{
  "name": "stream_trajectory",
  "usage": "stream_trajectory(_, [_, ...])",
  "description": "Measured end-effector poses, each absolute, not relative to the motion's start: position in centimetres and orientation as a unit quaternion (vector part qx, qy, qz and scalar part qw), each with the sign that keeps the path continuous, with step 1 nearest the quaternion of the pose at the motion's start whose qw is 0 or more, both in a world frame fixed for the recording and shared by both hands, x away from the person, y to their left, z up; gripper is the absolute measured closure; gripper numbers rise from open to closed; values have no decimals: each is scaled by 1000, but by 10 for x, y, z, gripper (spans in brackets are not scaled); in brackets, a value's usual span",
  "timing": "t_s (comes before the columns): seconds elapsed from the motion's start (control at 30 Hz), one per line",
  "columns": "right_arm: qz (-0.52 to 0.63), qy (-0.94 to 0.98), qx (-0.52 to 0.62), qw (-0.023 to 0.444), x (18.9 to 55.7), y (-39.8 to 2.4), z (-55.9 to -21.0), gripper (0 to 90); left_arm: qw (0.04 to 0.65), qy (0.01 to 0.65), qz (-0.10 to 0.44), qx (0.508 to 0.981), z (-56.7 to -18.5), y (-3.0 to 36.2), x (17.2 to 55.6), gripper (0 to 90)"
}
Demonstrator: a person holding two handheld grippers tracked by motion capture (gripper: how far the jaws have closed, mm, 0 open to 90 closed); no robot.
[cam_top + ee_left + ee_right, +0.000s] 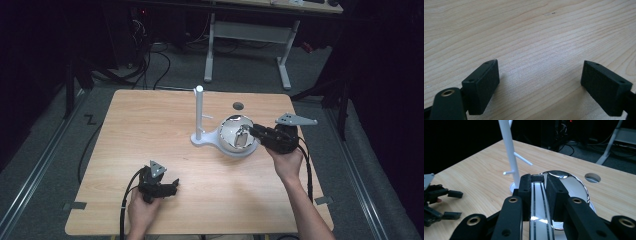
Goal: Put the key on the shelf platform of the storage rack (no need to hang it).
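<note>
High view: right gripper pinches a shiny metal cup by its handle, over the chrome bowl beside the white peg stand. Left gripper view: left gripper jaws spread over bare table. Right gripper view: 2 pads clamp a mirror-bright strip with 2 dark lines.

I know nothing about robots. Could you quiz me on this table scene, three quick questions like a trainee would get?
1. True or false: the left gripper is holding something.
2. What does the right gripper clamp? A) a shiny metal piece B) a pencil C) nothing
3. Fill in: a tall white ____ with side pegs rises beside the round shiny dish.
Key: 1 false, its jaws stand open over bare wood; 2 A; 3 stand.
</note>
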State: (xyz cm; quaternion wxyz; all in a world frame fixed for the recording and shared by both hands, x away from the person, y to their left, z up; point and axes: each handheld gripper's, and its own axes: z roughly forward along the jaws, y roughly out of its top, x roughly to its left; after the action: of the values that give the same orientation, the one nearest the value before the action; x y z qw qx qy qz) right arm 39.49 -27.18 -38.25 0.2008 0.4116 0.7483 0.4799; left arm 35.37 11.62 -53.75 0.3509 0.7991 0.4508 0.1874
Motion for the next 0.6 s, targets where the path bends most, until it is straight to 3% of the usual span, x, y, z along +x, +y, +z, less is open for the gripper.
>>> stream_trajectory(0.6, [446, 762, 425, 199, 413, -267, -410, 756, 352, 451, 187, 799, -538, 116, 354, 156])
